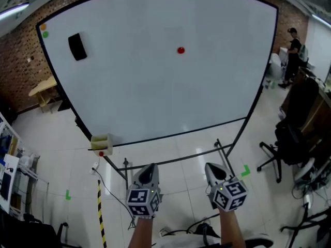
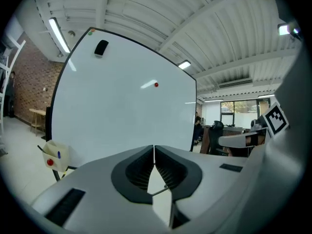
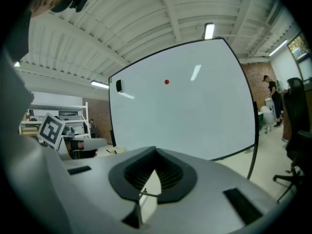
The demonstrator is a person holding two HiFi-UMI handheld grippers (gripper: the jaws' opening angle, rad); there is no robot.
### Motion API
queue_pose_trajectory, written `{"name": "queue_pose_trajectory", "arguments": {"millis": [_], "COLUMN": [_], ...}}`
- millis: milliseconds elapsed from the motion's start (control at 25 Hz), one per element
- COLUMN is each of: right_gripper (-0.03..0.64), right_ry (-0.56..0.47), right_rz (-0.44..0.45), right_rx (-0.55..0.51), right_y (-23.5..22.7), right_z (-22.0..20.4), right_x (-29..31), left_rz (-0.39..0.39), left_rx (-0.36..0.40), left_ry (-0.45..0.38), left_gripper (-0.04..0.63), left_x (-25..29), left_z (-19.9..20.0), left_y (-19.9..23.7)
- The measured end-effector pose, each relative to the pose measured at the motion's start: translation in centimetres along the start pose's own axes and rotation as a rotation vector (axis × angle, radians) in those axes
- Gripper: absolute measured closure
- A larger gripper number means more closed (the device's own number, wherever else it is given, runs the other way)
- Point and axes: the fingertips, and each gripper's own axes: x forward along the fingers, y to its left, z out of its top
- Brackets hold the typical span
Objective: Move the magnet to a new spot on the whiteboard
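Eraser: black, stuck on the upper left of the whiteboard.
Corner dots: one orange, one green, at the board's top-left corner.
Box: pale yellow, on the board's lower-left edge, with a red round piece on its front.
Left gripper: low, well apart from the board; jaws pressed together with nothing between them; its cube carries black-and-white square markers.
Magnet: red, round, on the board's upper middle, well apart from both grippers.
Right gripper: just beside the left; jaws closed, empty; similar marker cube.
Office chair: black, right of the board.
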Motion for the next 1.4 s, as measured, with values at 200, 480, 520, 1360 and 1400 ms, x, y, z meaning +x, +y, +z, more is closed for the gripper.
{"name": "queue_pose_trajectory", "arguments": {"millis": [200, 480, 520, 1360, 1400], "right_gripper": [0.606, 0.606, 0.606, 0.606, 0.606], "right_ry": [-0.025, -0.065, -0.069, -0.132, -0.131], "right_rz": [-0.038, -0.027, -0.021, 0.076, 0.077], "right_rx": [0.001, 0.002, 0.004, 0.017, 0.022], "right_y": [-0.1, -3.7, -4.6, -20.2, -20.7], "right_z": [1.6, 3.9, 4.3, 11.5, 11.5], "right_x": [0.3, 2.7, 3.3, 10.0, 10.1], "left_rz": [-0.054, -0.043, -0.028, 0.247, 0.259], "left_rx": [0.094, 0.277, 0.308, 0.566, 0.567], "left_ry": [-0.017, -0.145, -0.178, -0.33, -0.333], "left_gripper": [0.509, 0.453, 0.441, 0.391, 0.393], "left_x": [3.0, 10.1, 11.4, 31.1, 31.3], "left_z": [3.9, 12.8, 14.6, 31.9, 32.2], "left_y": [0.0, -2.7, -3.1, -6.5, -6.3]}}
